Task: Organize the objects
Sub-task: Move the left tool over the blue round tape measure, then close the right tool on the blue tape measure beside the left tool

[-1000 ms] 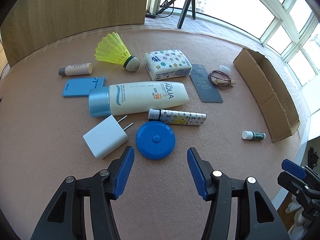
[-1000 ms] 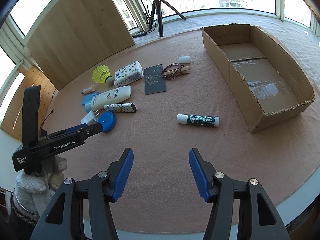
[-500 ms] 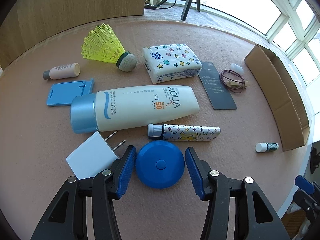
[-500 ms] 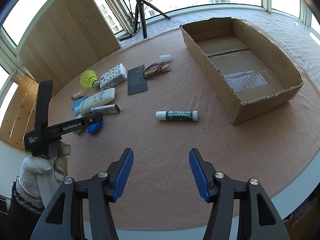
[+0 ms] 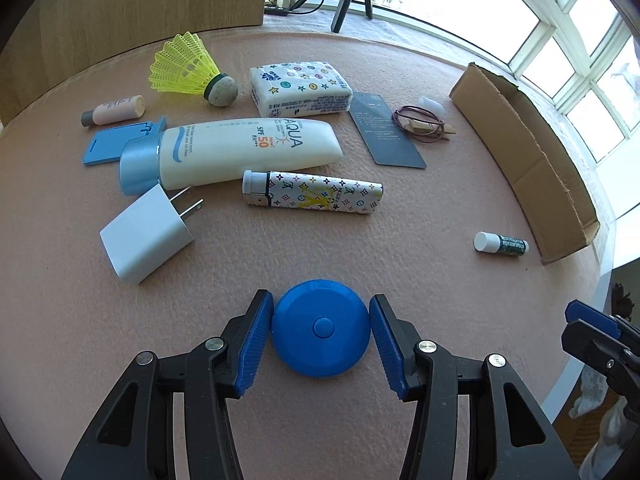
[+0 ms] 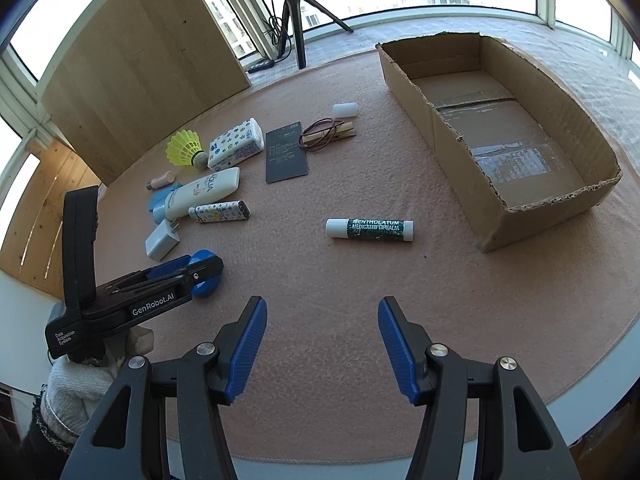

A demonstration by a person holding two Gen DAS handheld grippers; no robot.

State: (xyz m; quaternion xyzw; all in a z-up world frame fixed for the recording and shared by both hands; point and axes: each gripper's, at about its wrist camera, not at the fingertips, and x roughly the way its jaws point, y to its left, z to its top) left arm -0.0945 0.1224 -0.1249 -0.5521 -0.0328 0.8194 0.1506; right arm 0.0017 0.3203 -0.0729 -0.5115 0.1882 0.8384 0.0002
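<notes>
blue ribbed pads of the left gripper (image 5: 321, 330) sit against both sides of a round blue tape measure (image 5: 320, 327), clamped on its rim so the flat disc can be carried level; from the right wrist view it looks lifted just off the pink felt table (image 5: 280, 252). the right gripper (image 6: 322, 344) hovers with its jaws wide apart and nothing between them, probably kept free for the next item. its neighbour's side reads "genrobot.ai".

taking the cardboard box (image 6: 500, 216) as landmark: it stands open and bare inside, likely the destination, so the task looks barely begun. just beside its near corner lies a lip balm (image 6: 369, 229) marked "mentholatum medicated lipbalm". farther from the box sit a white charger (image 5: 146, 236), a patterned lighter (image 5: 314, 197) and a sunscreen tube (image 5: 240, 152) reading "aqua spf 50". beyond those, well apart from the box, a tissue pack (image 5: 300, 88) and yellow shuttlecock (image 5: 188, 66) lie.
</notes>
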